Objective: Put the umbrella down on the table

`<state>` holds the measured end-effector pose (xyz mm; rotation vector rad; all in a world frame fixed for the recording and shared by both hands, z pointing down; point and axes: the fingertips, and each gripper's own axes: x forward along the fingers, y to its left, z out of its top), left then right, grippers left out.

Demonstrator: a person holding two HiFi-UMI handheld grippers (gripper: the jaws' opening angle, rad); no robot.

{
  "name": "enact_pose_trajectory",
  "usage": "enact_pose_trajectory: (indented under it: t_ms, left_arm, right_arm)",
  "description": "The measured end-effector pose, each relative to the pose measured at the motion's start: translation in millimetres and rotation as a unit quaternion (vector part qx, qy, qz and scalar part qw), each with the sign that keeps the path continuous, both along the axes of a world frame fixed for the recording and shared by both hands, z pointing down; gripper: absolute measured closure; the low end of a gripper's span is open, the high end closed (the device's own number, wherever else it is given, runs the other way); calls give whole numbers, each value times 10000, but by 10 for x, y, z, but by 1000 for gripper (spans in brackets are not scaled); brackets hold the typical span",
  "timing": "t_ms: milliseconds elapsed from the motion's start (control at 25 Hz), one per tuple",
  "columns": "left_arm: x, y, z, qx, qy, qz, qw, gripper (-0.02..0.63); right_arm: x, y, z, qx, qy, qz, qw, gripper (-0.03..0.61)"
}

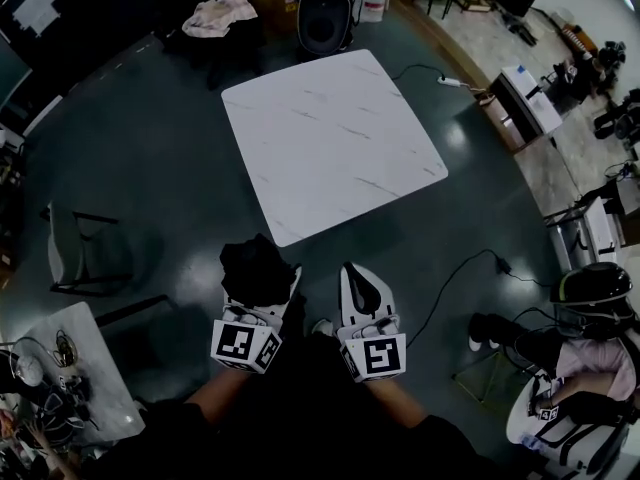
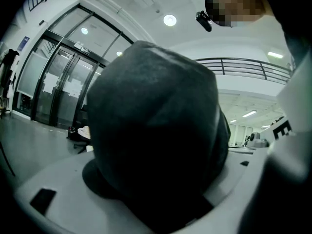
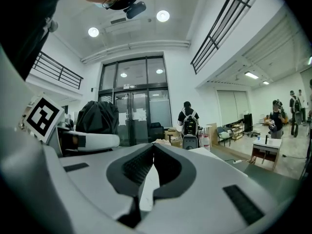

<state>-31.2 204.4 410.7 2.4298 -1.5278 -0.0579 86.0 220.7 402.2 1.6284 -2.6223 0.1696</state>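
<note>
A black folded umbrella [image 1: 256, 268] is held off the floor, short of the table, with my left gripper [image 1: 262, 280] shut on it. In the left gripper view the umbrella's [image 2: 156, 130] dark fabric fills the space between the wide-set jaws and hides most of the room. To its right my right gripper [image 1: 354, 270] is shut with nothing in it; its pads meet in the right gripper view [image 3: 152, 149], where the umbrella [image 3: 97, 117] shows at the left. The white marble table [image 1: 330, 138] lies ahead of both grippers with a bare top.
A chair [image 1: 85, 253] stands on the dark floor at the left. A cluttered small table [image 1: 70, 378] is at the lower left. A cable [image 1: 455, 278] runs toward a seated person [image 1: 570, 368] at the lower right. A black case [image 1: 325, 18] stands beyond the table.
</note>
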Motion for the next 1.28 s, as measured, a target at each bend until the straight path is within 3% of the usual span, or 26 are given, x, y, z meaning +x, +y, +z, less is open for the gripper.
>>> enact_pose_trajectory:
  t_ms: [360, 680, 920, 1280]
  left_arm:
    - [-422, -838, 36, -107, 294, 106, 9995, 245]
    - [-688, -1490, 40, -54, 325, 583, 9978, 245]
    - [-878, -1814, 101, -63, 418, 890, 9951, 245]
    - [-960, -2033, 277, -265, 525, 884, 9943, 245]
  right_arm:
    - [-461, -892, -13, -71, 370, 69, 9993, 563]
    - [-923, -1501, 65, -212, 464, 236, 9984, 563]
    - [-1074, -1829, 106, -279, 520, 578, 9966, 563]
    - [-1128, -1961, 165, -409, 706, 651, 9945, 563]
